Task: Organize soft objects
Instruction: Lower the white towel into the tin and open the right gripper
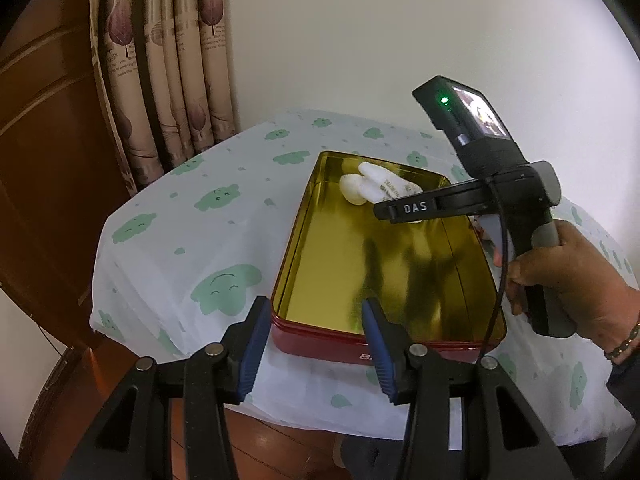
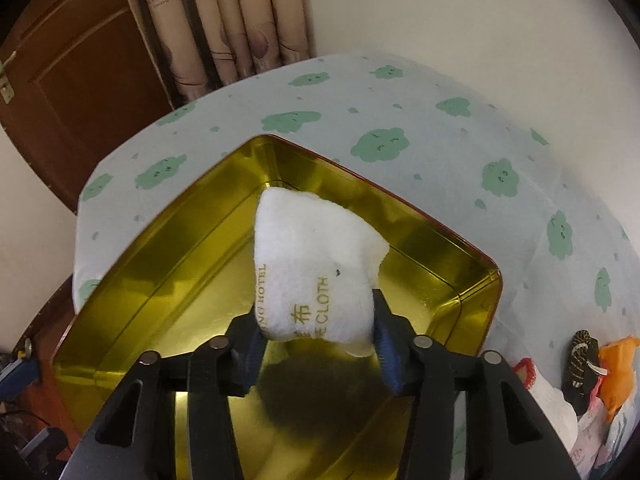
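Low in the left-wrist view, the left gripper point(image 1: 316, 344) hangs parted and empty at the tin's point(image 1: 288, 264) near rim. Centre of the right-wrist view, the right gripper point(image 2: 318, 342) brackets a white cloth point(image 2: 316, 264) over the tin's gold floor; whether its pads press I cannot tell. Placing appears underway; next, let go and lift clear. More soft items point(image 2: 592, 376) wait lower right.

White cloth point(image 2: 316, 264) with gold lettering, red tin point(image 1: 320, 330) with gold inside, white tablecloth point(image 1: 168, 248) with green clouds.

One tin point(image 2: 168, 280), perhaps two cloths point(image 2: 316, 264)
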Motion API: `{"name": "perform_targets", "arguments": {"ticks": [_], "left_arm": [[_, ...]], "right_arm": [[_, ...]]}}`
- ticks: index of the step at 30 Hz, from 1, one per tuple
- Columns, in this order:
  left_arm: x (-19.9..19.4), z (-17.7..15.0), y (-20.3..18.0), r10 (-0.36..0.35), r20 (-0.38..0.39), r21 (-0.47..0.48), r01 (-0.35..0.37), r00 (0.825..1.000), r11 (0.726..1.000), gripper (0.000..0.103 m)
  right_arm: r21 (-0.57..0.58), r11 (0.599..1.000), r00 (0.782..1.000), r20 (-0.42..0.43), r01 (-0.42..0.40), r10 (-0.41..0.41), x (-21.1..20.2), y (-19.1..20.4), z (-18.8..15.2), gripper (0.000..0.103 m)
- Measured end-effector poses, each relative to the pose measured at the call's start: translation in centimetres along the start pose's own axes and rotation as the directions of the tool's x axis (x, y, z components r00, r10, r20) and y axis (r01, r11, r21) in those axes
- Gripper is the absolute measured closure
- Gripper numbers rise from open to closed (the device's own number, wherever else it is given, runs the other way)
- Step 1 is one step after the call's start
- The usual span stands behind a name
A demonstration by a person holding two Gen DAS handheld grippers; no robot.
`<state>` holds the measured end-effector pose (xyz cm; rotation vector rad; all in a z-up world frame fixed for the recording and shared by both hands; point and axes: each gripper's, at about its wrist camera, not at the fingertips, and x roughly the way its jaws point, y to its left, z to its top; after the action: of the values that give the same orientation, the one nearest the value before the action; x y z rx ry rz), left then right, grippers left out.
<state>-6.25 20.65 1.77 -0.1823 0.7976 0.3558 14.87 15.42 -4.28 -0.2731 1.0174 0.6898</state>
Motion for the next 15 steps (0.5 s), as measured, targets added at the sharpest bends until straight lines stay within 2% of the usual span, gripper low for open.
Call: {"name": "perform_targets", "arguments": {"ticks": [2,4,7,9,12,14,15], "left_arm": [[0.1,0.0,0.0,0.009,0.001,0.006,-0.009,1.0,1.0,0.055],[0.1,0.0,-0.1,0.016,0.003,0.01,-0.016,1.0,1.0,0.055],[0.1,-0.1,-0.2,0.022,0.0,0.019,-0.022,1.0,1.0,0.055],[0.2,-0.2,-0.6,0.029,-0.004,0.036,-0.029,1.0,0.999,0.055],[-0.2,-0.4,-1.0,0.037,0.01,0.061,-0.037,0.999,0.997,0.055],[-0.6,-0.6,-1.6,0.041,0.03,0.086,-0.043,0.999,0.995,0.055],[-0.8,-0.6,-1.9,0.04,0.038,0.097,-0.043,0.998,0.994,0.054]], "right_arm": [[0.016,1.0,1.0,0.008,-0.009,0.009,0.1,-0.1,0.0,0.039],[0.038,0.999,0.999,0.045,-0.023,0.022,-0.8,-0.3,-0.1,0.019],[0.074,0.997,0.987,0.16,-0.018,0.006,-4.1,-0.6,-0.8,0.011],[0.13,0.991,0.966,0.26,-0.032,-0.003,-7.4,-1.7,-2.2,0.008],[0.238,0.97,0.924,0.378,-0.045,-0.05,-12.3,-4.3,-6.7,0.0],[0.301,0.954,0.907,0.405,-0.01,-0.118,-15.1,-6.2,-11.1,0.0],[0.334,0.942,0.9,0.397,0.043,-0.182,-16.6,-7.4,-14.2,0.0]]}}
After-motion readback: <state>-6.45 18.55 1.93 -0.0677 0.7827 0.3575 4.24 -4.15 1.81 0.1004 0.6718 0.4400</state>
